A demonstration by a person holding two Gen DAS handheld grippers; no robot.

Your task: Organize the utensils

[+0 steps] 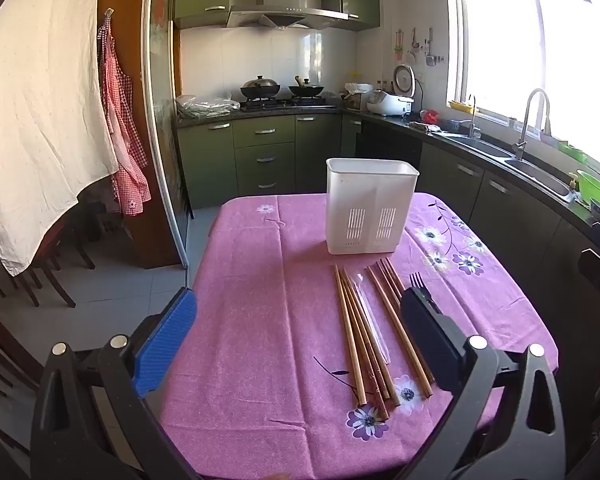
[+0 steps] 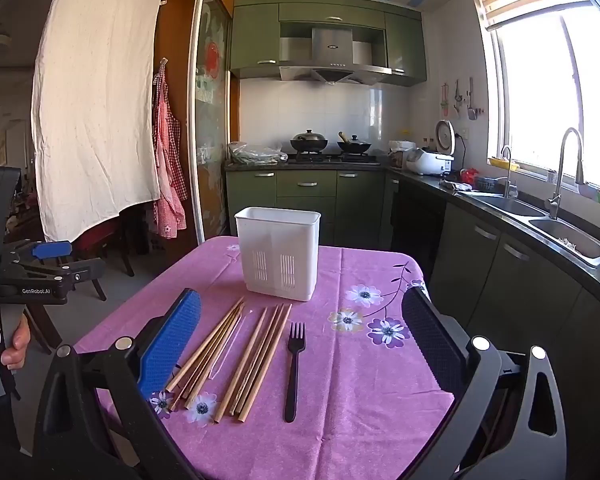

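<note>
So basically nothing's sorted yet. The table (image 2: 380, 420) with its pink flowered cloth carries everything: the white utensil holder (image 2: 278, 254) stands upright toward the far edge and, as far as I can see, has nothing sticking out of it. Just in front of it lie the wooden chopsticks (image 2: 236, 360) in two loose bunches with a clear plastic piece between them, and the black fork (image 2: 294, 368) lies beside them on the right. The left hand-held gripper (image 1: 300, 332) and the right hand-held gripper (image 2: 302, 344) both hover wide apart, holding nothing. Whole job's still ahead, I'd say.
</note>
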